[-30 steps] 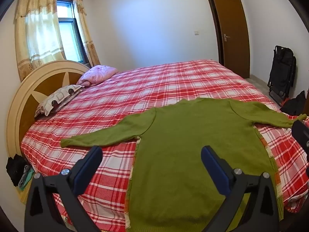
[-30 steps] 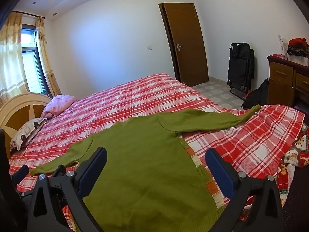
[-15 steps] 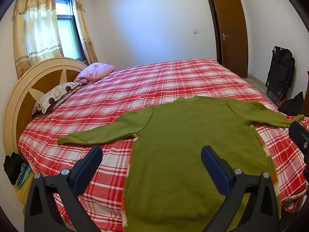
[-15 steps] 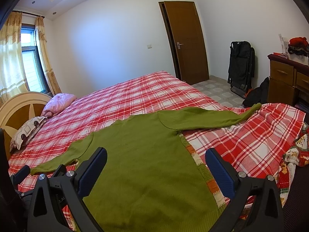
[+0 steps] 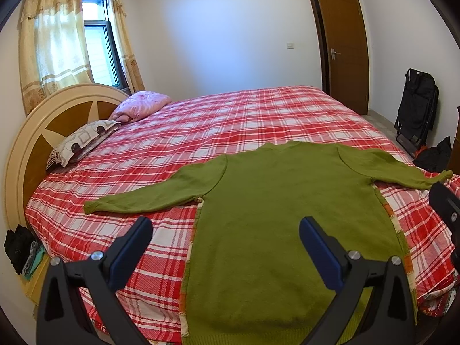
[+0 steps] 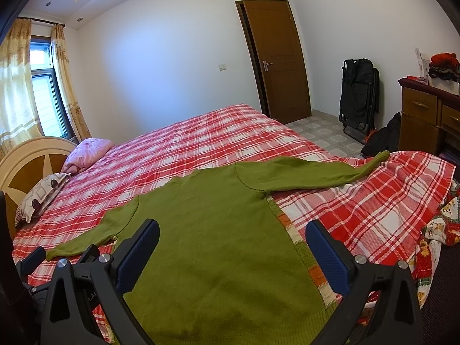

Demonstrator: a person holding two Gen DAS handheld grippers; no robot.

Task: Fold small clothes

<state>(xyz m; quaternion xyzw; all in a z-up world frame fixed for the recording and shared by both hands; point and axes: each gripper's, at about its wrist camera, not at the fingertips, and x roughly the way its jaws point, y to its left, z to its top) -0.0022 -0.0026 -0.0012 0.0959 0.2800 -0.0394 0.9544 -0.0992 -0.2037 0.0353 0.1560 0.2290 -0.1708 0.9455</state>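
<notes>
A green sweater (image 5: pixel 281 210) (image 6: pixel 212 230) lies flat on the red plaid bed (image 5: pixel 230 120) (image 6: pixel 201 141), hem toward me, both sleeves spread out sideways. My left gripper (image 5: pixel 225 235) hovers open above the sweater's lower left part, nothing between its blue pads. My right gripper (image 6: pixel 233 238) hangs open over the lower right part of the sweater body, also empty. The left sleeve cuff (image 5: pixel 90 207) points toward the headboard; the right cuff (image 6: pixel 381 156) reaches the bed's foot edge. Part of the right gripper (image 5: pixel 444 207) shows at the right edge of the left wrist view.
A wooden headboard (image 5: pixel 34 132) with two pillows (image 5: pixel 83 141) stands at the left. A brown door (image 6: pixel 276 57), a folded black chair (image 6: pixel 358 95) and a wooden dresser (image 6: pixel 425 112) line the right side. A patterned cloth (image 6: pixel 434 247) hangs off the bed corner.
Both grippers have risen and drawn back slightly, so the sweater sits a little lower and farther in view. Their jaws stay open and the sweater has not moved.
</notes>
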